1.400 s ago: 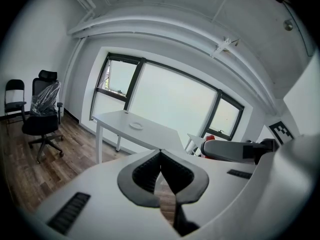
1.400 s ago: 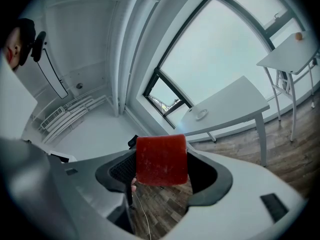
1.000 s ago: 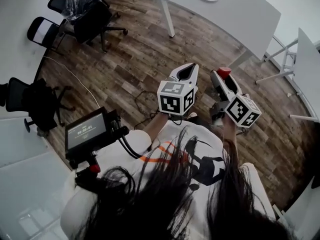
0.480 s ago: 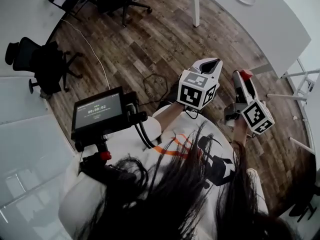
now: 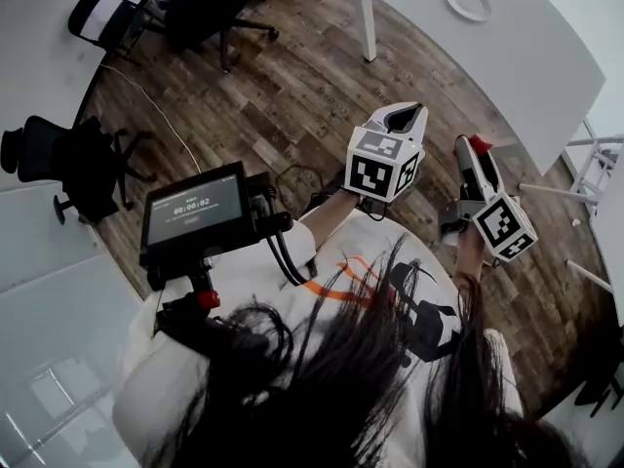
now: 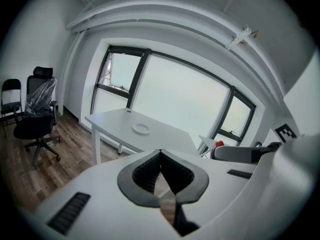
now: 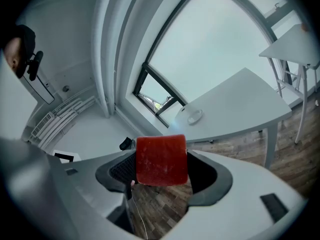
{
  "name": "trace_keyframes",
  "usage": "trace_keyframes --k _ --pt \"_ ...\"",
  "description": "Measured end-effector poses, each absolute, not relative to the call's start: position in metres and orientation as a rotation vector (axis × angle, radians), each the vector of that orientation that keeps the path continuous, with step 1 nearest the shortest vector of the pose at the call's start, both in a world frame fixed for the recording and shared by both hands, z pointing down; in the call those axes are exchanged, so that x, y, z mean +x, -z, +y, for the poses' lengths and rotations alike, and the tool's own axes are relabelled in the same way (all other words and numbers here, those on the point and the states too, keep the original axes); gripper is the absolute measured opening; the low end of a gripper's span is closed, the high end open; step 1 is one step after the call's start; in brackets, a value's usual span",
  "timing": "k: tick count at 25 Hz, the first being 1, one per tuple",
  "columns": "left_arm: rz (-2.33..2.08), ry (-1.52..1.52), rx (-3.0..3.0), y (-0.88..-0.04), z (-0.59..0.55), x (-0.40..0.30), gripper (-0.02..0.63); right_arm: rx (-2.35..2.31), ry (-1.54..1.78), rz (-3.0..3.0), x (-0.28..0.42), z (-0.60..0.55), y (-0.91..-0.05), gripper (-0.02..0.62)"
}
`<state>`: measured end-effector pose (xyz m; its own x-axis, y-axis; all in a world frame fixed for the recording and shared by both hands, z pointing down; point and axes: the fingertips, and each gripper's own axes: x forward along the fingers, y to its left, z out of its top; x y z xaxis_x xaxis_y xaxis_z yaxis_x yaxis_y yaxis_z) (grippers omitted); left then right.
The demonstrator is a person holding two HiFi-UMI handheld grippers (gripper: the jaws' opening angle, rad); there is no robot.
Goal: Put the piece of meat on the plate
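Note:
A flat red piece of meat (image 7: 161,160) sits clamped between the jaws of my right gripper (image 7: 162,171); in the head view it shows as a small red tip (image 5: 478,144) at the front of the right gripper (image 5: 475,154). My left gripper (image 5: 405,117) is held beside it at chest height, its jaws closed together with nothing in them (image 6: 161,176). A white plate (image 5: 468,2) lies on the long white table (image 5: 546,57) ahead, well away from both grippers. The same plate (image 6: 141,129) shows in the left gripper view, and the plate (image 7: 194,116) in the right gripper view too.
Wood floor (image 5: 292,86) lies between me and the table. Black office chairs (image 5: 200,13) stand at the far left, another chair (image 5: 68,164) nearer. A black timer screen (image 5: 192,211) is mounted at my chest. A second white table (image 7: 300,46) stands to the right.
The head view has shifted a little; both grippers stay raised side by side, the meat still held, and the plate and table sit slightly closer to the frame's top.

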<state>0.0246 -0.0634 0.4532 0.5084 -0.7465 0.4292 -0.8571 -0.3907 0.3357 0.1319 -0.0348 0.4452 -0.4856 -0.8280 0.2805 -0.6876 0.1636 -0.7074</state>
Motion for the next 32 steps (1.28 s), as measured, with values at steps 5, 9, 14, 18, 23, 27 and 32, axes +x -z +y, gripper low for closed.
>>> trace_keyframes --k 5,9,14,18,23,27,32 --pt "-1.254 -0.296 2.288 -0.446 -0.157 0.004 0.005 -1.532 1.232 2.194 0.112 -0.122 -0.441 0.313" --pt "-1.22 -0.285 2.318 -0.44 -0.23 -0.019 0.005 -1.559 1.224 2.17 0.089 -0.194 -0.436 0.313" --pt "-1.177 -0.273 2.357 -0.434 -0.264 -0.035 0.005 -1.608 1.207 2.123 0.072 -0.223 -0.431 0.313" --pt "-1.147 -0.258 2.335 -0.437 -0.272 -0.044 0.005 -1.653 1.235 2.116 0.061 -0.222 -0.431 0.313" --pt "-1.092 -0.284 2.275 -0.466 -0.319 -0.021 0.005 -1.704 1.329 2.089 0.083 -0.267 -0.458 0.313" --pt "-1.079 -0.295 2.274 -0.473 -0.324 -0.013 0.005 -1.725 1.329 2.084 0.094 -0.278 -0.464 0.313" --pt "-1.101 -0.297 2.29 -0.466 -0.335 -0.013 0.005 -1.71 1.312 2.089 0.101 -0.291 -0.462 0.313"
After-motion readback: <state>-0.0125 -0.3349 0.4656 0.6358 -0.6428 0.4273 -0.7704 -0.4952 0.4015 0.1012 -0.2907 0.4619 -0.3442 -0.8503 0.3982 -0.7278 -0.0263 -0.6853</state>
